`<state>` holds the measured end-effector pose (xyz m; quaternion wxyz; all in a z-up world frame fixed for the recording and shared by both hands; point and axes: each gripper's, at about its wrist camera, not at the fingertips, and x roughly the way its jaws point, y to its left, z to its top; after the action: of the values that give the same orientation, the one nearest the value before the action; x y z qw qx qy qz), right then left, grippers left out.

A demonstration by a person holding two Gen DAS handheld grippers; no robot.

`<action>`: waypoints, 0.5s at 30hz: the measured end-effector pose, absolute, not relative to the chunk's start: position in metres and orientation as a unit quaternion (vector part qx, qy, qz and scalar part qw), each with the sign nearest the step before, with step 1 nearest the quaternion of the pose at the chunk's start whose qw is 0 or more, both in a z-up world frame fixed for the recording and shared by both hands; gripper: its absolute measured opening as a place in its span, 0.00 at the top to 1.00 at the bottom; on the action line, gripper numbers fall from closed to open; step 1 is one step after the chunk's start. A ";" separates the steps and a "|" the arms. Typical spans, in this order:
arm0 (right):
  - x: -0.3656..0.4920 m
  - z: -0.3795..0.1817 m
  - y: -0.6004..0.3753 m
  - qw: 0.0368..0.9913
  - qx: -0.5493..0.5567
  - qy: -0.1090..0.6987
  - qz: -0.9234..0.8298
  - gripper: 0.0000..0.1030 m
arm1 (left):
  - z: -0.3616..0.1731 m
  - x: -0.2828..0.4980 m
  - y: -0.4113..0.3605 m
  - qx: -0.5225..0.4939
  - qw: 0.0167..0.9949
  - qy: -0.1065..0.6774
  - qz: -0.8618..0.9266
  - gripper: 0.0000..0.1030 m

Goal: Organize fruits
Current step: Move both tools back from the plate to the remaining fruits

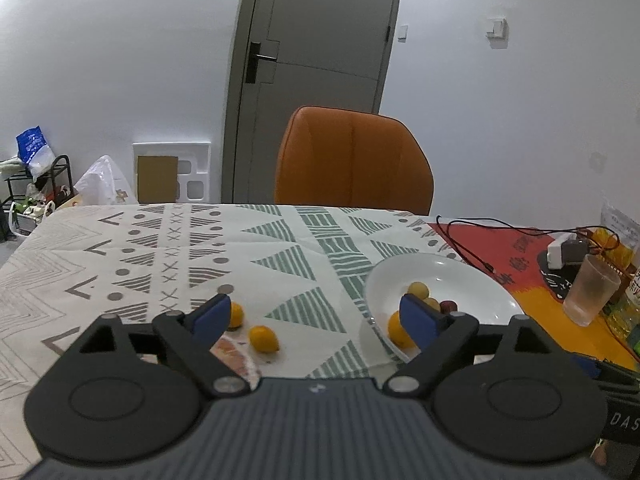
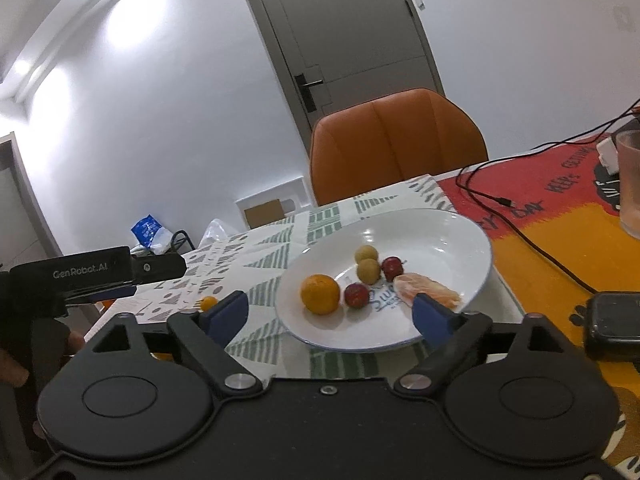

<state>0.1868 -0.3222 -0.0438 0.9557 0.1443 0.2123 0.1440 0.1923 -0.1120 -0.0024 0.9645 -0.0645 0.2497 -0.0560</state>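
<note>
**Both my grippers spread wide over the fruit table**

My left gripper (image 1: 316, 316) hangs above the patterned tablecloth (image 1: 132, 248) with its blue fingers (image 1: 212, 316) spread wide and nothing between them. Below that gap, a small yellow-orange fruit (image 1: 263, 339) lies loose on the cloth. A second one (image 1: 235, 315) sits just beside my left fingertip, partly hidden by it, and a peeled citrus piece (image 1: 232, 354) shows under the same finger.

My right gripper (image 2: 330, 312) is also wide apart and empty, held over the near rim of the white plate (image 2: 448, 232). On the plate lie an orange (image 2: 320, 294), two red fruits (image 2: 357, 295) and (image 2: 392, 267), and two greenish-yellow ones (image 2: 369, 271) and (image 2: 366, 254). A peeled orange segment (image 2: 428, 289) rests at the plate's right side, just beyond my right fingertip; I cannot tell whether the pad touches it.

From the right wrist view I see another small orange fruit (image 2: 209, 303) on the cloth left of the plate, near my other tool's body (image 2: 92, 276).

An orange chair (image 1: 352, 160) stands behind the table. On the red and yellow mat (image 2: 560, 224) lies a black cable (image 2: 520, 236), with a frosted cup (image 1: 591, 295) further right.
</note>
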 end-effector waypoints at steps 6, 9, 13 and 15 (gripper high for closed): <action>0.186 -0.040 -0.311 0.955 0.141 0.211 0.151 0.03 | 0.000 0.184 -0.098 -0.067 0.966 0.245 -0.047 0.11; 0.186 -0.039 -0.305 0.955 0.138 0.212 0.153 0.00 | 0.000 0.180 -0.091 -0.068 0.966 0.244 -0.042 0.09; 0.186 -0.038 -0.298 0.955 0.133 0.213 0.159 0.00 | 0.001 0.175 -0.082 -0.072 0.967 0.241 -0.036 0.08; 0.186 -0.038 -0.294 0.955 0.131 0.214 0.161 0.00 | 0.001 0.173 -0.078 -0.074 0.968 0.239 -0.033 0.08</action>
<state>0.1861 -0.2940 -0.0376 0.9546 0.1307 0.2137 0.1611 0.1727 -0.0778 0.0009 0.9675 -0.0741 0.2395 -0.0332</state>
